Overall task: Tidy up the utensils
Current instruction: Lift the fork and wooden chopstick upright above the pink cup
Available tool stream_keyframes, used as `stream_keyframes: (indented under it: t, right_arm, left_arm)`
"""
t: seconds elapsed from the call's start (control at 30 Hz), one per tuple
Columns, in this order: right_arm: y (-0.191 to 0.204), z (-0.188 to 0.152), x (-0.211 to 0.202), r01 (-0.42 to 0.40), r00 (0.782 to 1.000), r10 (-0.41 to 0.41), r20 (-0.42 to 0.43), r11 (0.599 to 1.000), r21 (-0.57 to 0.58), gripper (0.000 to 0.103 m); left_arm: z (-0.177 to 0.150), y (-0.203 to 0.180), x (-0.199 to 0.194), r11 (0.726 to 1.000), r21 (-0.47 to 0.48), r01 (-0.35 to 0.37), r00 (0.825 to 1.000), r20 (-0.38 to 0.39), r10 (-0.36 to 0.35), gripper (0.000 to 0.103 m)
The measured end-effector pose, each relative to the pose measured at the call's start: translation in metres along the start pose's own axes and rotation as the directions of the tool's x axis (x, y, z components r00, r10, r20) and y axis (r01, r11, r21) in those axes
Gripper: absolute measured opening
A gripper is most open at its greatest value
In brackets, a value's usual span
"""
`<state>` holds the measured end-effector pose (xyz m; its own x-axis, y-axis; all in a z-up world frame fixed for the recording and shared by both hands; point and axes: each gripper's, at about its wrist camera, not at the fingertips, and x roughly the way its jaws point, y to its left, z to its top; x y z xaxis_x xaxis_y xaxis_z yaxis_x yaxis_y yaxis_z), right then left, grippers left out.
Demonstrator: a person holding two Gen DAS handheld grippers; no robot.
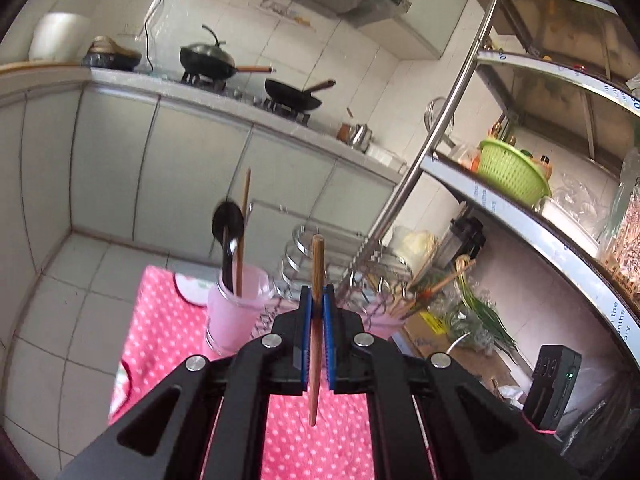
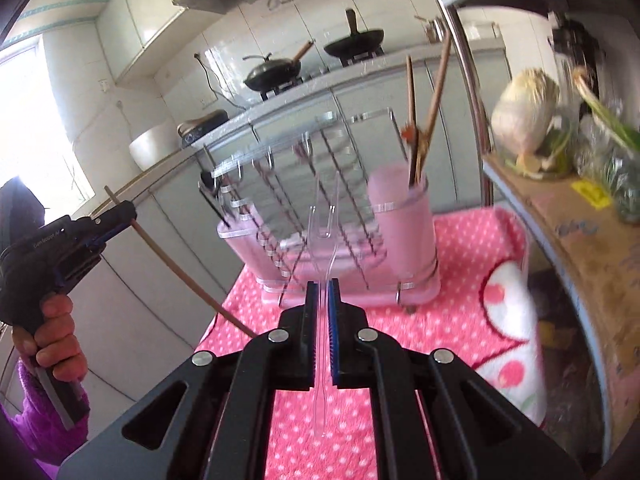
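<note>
In the left wrist view my left gripper (image 1: 318, 292) is shut on a wooden chopstick (image 1: 319, 258) that stands upright between the blue pads. Ahead to the left, a pink cup (image 1: 234, 314) holds a black spoon (image 1: 227, 220) and another chopstick (image 1: 245, 216). In the right wrist view my right gripper (image 2: 323, 290) is shut on a clear plastic fork (image 2: 325, 222), tines pointing away. Beyond it stands a wire dish rack (image 2: 312, 184) with a pink cup (image 2: 400, 220) of chopsticks (image 2: 412, 112) on its right. At the left edge, the left gripper (image 2: 120, 210) carries its chopstick (image 2: 180, 272).
A pink polka-dot cloth (image 2: 460, 280) covers the table under the rack. A metal shelf (image 1: 500, 208) on the right bears a green basket (image 1: 512, 172), a cabbage (image 2: 524, 108) and green onions. Woks (image 1: 208, 60) sit on the stove counter behind. A hand in a purple sleeve (image 2: 56, 332) holds the left gripper.
</note>
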<state>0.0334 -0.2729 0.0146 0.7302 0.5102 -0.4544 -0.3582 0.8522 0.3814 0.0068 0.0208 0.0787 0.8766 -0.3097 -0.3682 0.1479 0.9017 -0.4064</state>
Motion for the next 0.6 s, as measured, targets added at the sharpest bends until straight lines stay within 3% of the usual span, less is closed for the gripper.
stream_keyframes:
  t: [0.37,0.6]
  right_arm:
    - [0.013,0.083,-0.018,0.049,0.976,-0.027,0.215,0.994,-0.101,0.005]
    - [0.01,0.122,-0.01,0.083,0.951,-0.044,0.306,0.99,-0.116,0.005]
  left_arm:
    - [0.075,-0.007,-0.045,0.997,0.046,-0.063,0.984,0.172,0.055,0.005]
    - [0.104,-0.002,-0.037,0.992,0.058,-0.112,0.971,0.219,0.097,0.005]
